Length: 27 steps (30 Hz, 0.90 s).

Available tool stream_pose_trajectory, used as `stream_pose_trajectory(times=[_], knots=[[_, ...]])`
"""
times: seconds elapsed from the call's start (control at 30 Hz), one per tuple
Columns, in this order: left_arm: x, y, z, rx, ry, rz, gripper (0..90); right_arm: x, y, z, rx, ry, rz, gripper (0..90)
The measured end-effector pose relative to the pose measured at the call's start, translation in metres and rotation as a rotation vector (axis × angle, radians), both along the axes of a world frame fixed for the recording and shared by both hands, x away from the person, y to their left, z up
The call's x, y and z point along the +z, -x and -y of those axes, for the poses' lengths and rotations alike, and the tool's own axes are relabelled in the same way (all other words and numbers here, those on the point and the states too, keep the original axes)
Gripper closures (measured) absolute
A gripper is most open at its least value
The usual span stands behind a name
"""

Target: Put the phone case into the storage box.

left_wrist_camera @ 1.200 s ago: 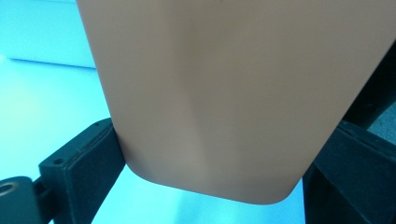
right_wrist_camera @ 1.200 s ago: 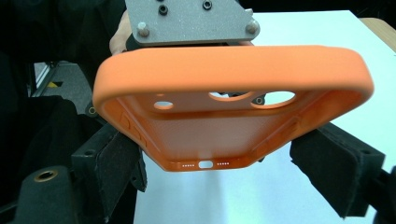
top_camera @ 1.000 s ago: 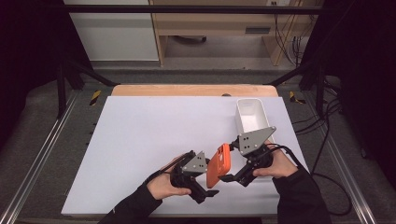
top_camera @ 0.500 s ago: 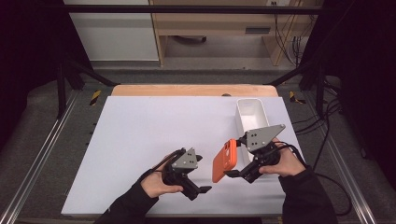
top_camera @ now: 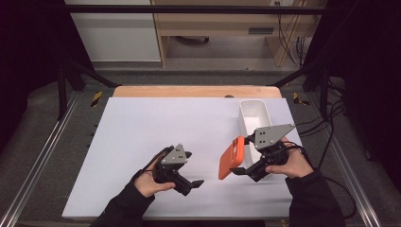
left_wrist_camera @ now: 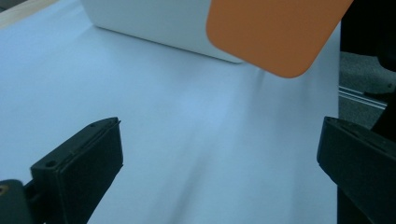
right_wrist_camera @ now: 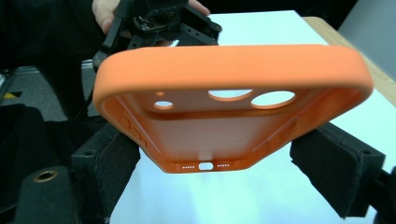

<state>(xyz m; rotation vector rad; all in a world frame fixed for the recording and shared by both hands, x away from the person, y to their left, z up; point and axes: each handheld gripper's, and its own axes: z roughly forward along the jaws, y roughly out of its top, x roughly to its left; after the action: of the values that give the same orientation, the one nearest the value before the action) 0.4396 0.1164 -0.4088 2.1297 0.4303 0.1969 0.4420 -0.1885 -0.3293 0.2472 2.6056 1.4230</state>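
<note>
The right gripper clamps the orange phone case by its bottom edge; the left gripper is open; the soft case could twist free short of the white bin.

The high view is looking forward and down from above the person's side, taking in the whole white table; the left gripper view is skimming low over that surface, facing the orange phone case and white bin; the right gripper view is sitting close behind the case, facing the left gripper; all 3 are sharing the case.
</note>
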Motion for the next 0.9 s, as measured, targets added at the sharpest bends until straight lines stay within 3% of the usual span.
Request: stream_pose_trajectory(times=[0.3,0.9], knots=[[0.002,-0.006,-0.023,0.092,0.035,0.013,0.0,0.006,-0.002,0.008,-0.055,0.003,0.008,16.2],[0.001,-0.006,-0.061,0.215,0.070,0.030,0.0,0.020,-0.010,0.020,-0.208,-0.033,0.010,16.2]])
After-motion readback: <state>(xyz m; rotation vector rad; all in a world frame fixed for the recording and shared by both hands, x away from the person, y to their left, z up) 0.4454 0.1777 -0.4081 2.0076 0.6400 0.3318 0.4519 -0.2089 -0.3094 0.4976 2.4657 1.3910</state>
